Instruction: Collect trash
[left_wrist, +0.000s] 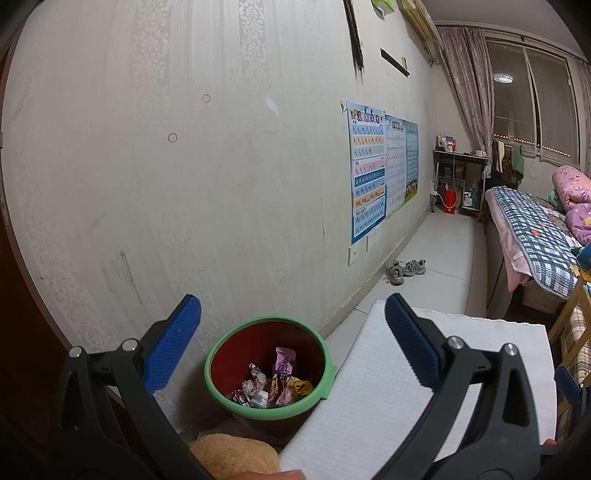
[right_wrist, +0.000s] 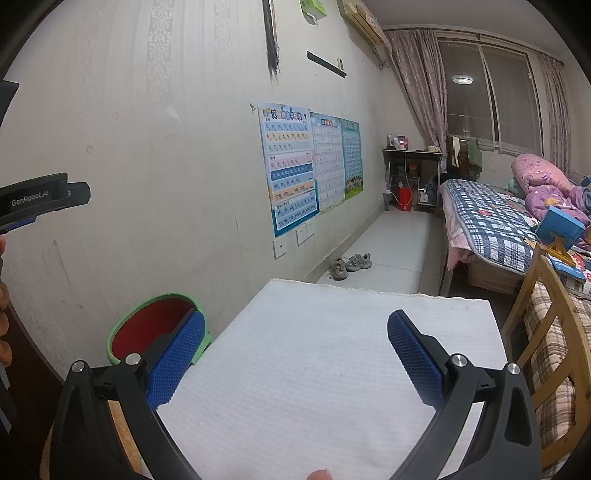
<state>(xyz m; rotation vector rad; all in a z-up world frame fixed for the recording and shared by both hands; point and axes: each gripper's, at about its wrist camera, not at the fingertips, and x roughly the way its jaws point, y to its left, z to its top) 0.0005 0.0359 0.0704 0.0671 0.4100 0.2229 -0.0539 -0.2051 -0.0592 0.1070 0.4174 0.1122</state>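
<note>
Trash bin (left_wrist: 267, 363) by wall (left_wrist: 184, 184), white mat (right_wrist: 325, 369) beside

Right view: bin (right_wrist: 147, 325) interior mostly blocked by the blue finger pad (right_wrist: 177, 362), contents unseen. Left view: bin (left_wrist: 266, 406) base hidden behind white board (left_wrist: 369, 387); tan plush (left_wrist: 232, 458) cut off at bottom edge. Poster (left_wrist: 367, 173) text unreadable.
</note>
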